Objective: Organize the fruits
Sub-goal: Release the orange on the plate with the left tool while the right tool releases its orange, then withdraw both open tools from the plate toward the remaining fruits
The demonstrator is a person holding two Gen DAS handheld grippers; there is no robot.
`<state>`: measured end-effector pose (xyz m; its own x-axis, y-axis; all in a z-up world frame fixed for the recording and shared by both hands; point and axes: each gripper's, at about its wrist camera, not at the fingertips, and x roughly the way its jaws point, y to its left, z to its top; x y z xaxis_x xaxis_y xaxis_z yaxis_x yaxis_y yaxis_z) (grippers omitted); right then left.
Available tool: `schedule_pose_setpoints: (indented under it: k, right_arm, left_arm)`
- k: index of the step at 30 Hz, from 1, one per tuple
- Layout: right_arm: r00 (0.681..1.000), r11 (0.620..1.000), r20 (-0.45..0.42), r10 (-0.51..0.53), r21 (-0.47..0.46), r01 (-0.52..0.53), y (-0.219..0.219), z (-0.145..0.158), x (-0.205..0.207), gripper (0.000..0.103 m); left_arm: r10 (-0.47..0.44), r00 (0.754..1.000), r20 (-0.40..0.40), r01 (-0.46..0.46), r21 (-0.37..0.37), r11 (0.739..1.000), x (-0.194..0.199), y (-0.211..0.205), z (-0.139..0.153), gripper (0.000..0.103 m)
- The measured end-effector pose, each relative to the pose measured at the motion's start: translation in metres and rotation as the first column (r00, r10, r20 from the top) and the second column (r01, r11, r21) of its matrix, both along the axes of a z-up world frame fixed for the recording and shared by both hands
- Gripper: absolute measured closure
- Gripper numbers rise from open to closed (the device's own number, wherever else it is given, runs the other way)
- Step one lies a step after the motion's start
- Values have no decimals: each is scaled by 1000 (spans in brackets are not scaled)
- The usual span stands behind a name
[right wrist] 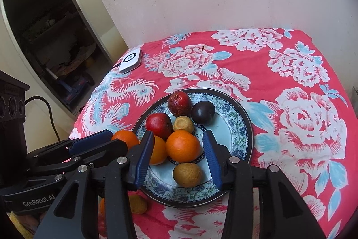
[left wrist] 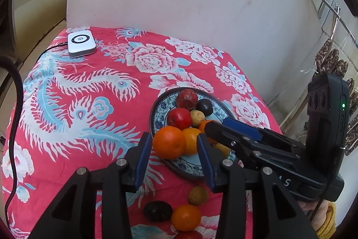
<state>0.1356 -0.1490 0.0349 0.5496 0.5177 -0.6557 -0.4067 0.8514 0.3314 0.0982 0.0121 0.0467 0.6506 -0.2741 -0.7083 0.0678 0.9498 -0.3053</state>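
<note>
A blue-patterned plate (left wrist: pixel 161 104) (right wrist: pixel 241 124) holds two red fruits, a dark plum (right wrist: pixel 202 113), small tan fruits and several oranges. My left gripper (left wrist: pixel 171 147) is open around an orange (left wrist: pixel 169 142) at the plate's near left rim; it shows from the side in the right wrist view (right wrist: pixel 116 140). My right gripper (right wrist: pixel 179 153) is open and empty over the plate, around an orange (right wrist: pixel 183 146) with a tan fruit (right wrist: pixel 187 174) just below; it enters the left wrist view (left wrist: pixel 220 124) from the right. Loose on the cloth lie a tan fruit (left wrist: pixel 197 195), a dark fruit (left wrist: pixel 157 211) and an orange (left wrist: pixel 186 217).
A red floral cloth (left wrist: pixel 89 86) covers the table against a pale wall. A white device (left wrist: pixel 81 43) (right wrist: pixel 131 59) with a cable sits at the far left corner. A doorway (right wrist: pixel 56 37) opens to the left.
</note>
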Motion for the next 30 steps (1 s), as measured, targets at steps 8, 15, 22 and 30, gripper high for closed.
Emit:
schedule_pose_setpoints:
  k: [8,15,22,30]
  right_arm:
    - [998,1000,55,-9,-13,10,-6,10,-20,55]
    - [998,998,66,-23,-55,27,-11,9,-41,55]
    - [996,995,86,-15,-95,23,-8,10,-59,55]
    - [994,993,112,17,-119,-3,-1,14,-77,55]
  left_arm:
    - [66,998,23,-67,27,997,-13,-1,8,59]
    - [81,997,9,-82,45,996,-24,-3,6,59]
    - [86,996,-5,-85,48,995,-33,-3,3,59]
    - [99,995,-17,-98,58,993,-43,2,5,59]
